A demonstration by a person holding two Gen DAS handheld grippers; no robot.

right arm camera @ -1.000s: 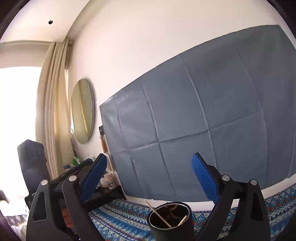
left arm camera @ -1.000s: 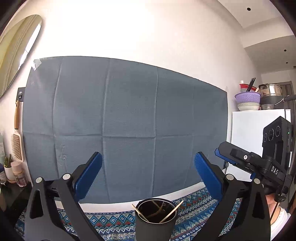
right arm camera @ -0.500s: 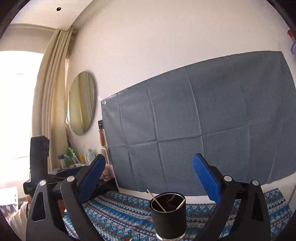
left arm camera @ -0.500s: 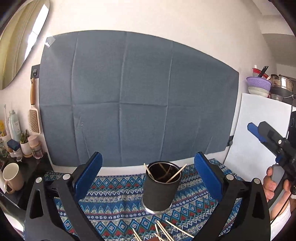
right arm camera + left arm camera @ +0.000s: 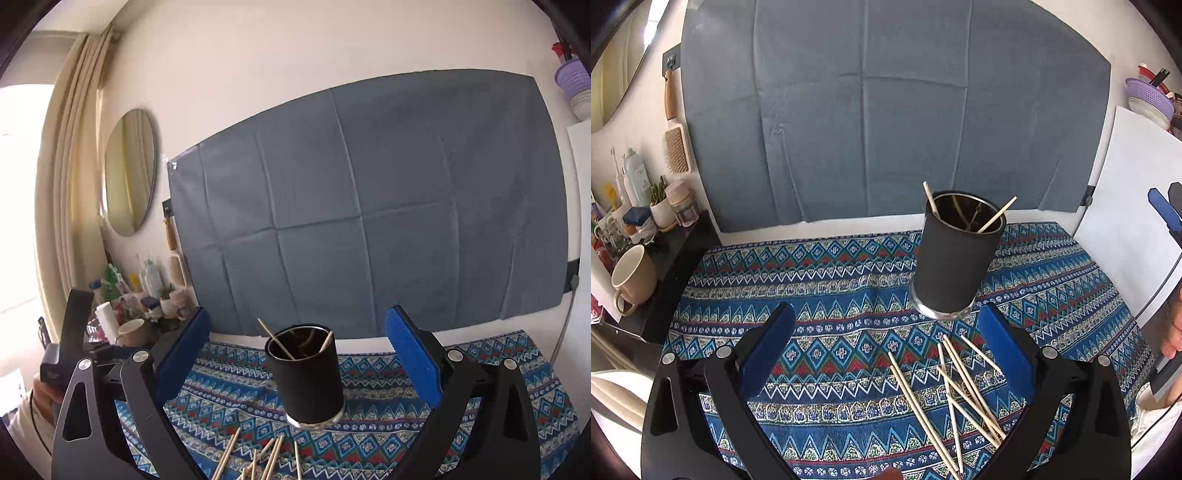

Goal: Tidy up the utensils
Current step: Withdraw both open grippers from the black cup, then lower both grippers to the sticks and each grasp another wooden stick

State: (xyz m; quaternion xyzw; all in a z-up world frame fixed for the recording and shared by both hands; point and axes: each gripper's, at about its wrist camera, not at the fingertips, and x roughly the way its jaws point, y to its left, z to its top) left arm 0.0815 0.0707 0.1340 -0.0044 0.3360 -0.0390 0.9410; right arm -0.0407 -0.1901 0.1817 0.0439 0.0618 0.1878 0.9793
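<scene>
The loose sticks (image 5: 955, 398) are lying in a crossed heap on the patterned cloth (image 5: 812, 288), on the near side of the black cup (image 5: 955, 254), which is standing upright further back with two sticks already leaning out of it. The left gripper (image 5: 886, 350) is hanging over the cloth with its jaws wide apart and nothing between them, and the heap is sitting just inside its right-hand blue pad, so it looks to be the nearer tool. The sticks are mostly running with their long axes from near to far, slanting a little to the left at the far end, which seems roughly in line with the fingers rather than across them.

The right gripper (image 5: 299, 354) is also gaping and empty, and it is facing the cup head-on; in its view only the far tips of the sticks (image 5: 255, 458) are showing at the bottom edge, below its fingers. A pick from there would probably need more of a downward tilt.
</scene>
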